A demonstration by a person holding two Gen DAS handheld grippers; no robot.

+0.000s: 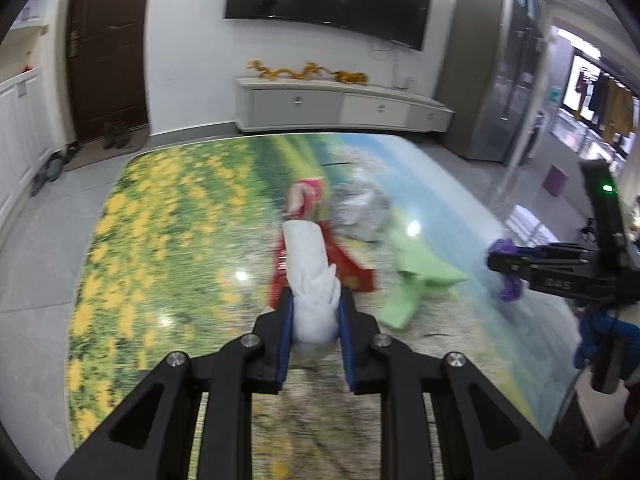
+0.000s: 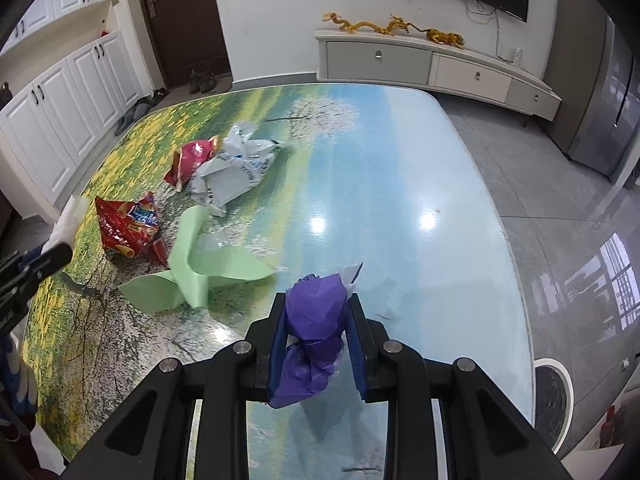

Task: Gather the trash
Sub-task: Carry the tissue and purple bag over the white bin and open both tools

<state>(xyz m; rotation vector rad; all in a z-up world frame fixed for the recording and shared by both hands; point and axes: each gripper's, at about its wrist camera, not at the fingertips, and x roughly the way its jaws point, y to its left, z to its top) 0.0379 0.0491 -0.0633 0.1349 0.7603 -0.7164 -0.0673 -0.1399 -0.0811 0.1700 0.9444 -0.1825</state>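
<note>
My left gripper (image 1: 314, 304) is shut on a crumpled white tissue wad (image 1: 310, 276), held above the table with the flower-field print (image 1: 160, 200). My right gripper (image 2: 318, 308) is shut on a crumpled purple wrapper (image 2: 316, 316), also above the table. On the table lie a red snack bag (image 2: 128, 228), a pink-red snack bag (image 2: 190, 160), a white-grey plastic bag (image 2: 236, 168) and a light green paper (image 2: 200, 272). In the left wrist view the right gripper (image 1: 504, 264) shows at the right edge with the purple wrapper (image 1: 510, 292).
A round white-rimmed bin (image 2: 554, 400) stands on the floor at the table's right side. A low TV cabinet (image 2: 432, 64) and a dark door (image 2: 180, 20) lie beyond the table. White cupboards (image 2: 52, 120) line the left wall. Grey tiled floor surrounds the table.
</note>
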